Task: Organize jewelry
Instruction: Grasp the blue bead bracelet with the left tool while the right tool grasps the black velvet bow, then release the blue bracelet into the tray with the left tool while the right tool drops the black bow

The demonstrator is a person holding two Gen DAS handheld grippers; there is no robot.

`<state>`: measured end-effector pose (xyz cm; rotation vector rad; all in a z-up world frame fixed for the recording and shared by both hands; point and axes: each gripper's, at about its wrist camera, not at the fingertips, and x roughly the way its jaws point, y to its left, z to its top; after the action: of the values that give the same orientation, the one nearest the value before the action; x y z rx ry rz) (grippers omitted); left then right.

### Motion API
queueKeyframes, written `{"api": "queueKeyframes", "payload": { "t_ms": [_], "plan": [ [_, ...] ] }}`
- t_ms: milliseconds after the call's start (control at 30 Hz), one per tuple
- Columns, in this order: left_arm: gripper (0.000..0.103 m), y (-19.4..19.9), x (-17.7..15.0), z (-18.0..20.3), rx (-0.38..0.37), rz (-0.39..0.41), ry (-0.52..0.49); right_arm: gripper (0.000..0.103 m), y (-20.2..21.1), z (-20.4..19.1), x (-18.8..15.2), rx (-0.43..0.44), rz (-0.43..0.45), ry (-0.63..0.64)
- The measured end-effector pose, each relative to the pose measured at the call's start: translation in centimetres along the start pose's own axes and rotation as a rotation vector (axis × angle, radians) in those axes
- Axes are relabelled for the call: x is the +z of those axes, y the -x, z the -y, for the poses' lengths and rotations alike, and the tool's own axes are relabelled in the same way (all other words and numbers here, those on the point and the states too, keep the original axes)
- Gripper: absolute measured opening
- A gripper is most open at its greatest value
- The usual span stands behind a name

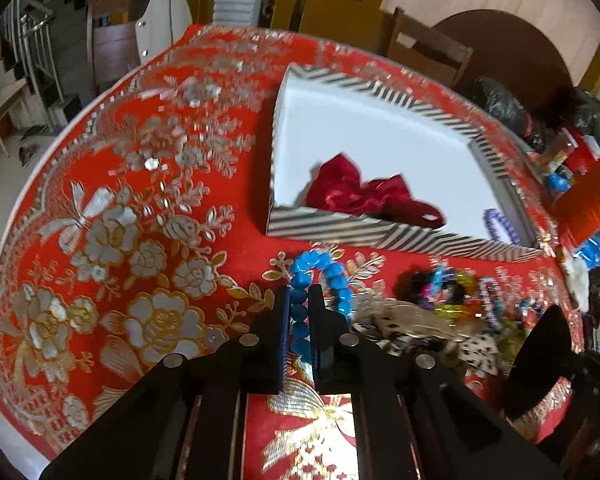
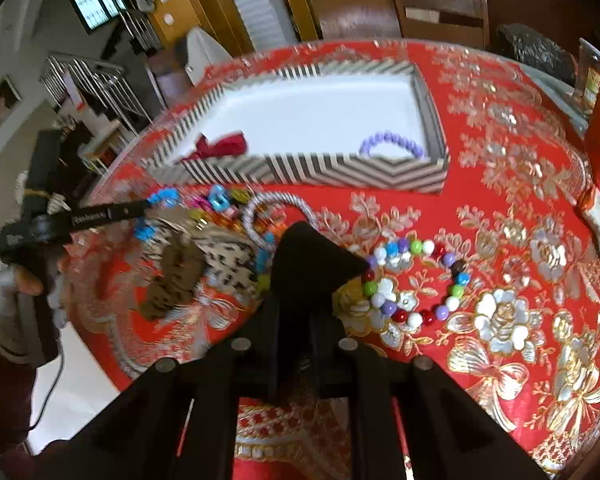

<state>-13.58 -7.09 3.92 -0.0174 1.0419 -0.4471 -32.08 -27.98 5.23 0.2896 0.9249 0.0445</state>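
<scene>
My left gripper (image 1: 299, 300) is shut on a blue bead bracelet (image 1: 332, 272), held just above the red cloth in front of the striped box (image 1: 380, 236). The box holds a red scrunchie (image 1: 352, 192) and a purple bead bracelet (image 1: 500, 224); both also show in the right wrist view, scrunchie (image 2: 220, 146) and purple bracelet (image 2: 392, 140). My right gripper (image 2: 312, 248) is shut and empty, low over the cloth beside a multicoloured bead bracelet (image 2: 416, 280). The left gripper shows at the left in the right wrist view (image 2: 140, 210) with the blue beads (image 2: 164, 196).
A pile of hair clips, a silver bangle (image 2: 276, 204) and a spotted scrunchie (image 2: 220, 260) lies in front of the box (image 2: 380, 172). The round table has a red floral cloth (image 1: 140, 240). Chairs (image 2: 440, 12) stand behind the table. Clutter (image 1: 572, 160) sits at the right edge.
</scene>
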Motion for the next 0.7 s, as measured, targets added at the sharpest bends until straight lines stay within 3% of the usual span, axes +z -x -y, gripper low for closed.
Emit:
{"api": "queueKeyframes", "payload": {
  "t_ms": [333,700],
  "plan": [
    [0.004,5.2,2.3,1.4,-0.055,0.08,-0.037,0.011,4.5,0.2,2.9,0.023,0.12,0.024],
    [0.004,5.7,7.9,3.7,-0.052,0.16,-0.069,0.011,4.5,1.7,9.4,-0.028,0.185,0.029]
  ]
}}
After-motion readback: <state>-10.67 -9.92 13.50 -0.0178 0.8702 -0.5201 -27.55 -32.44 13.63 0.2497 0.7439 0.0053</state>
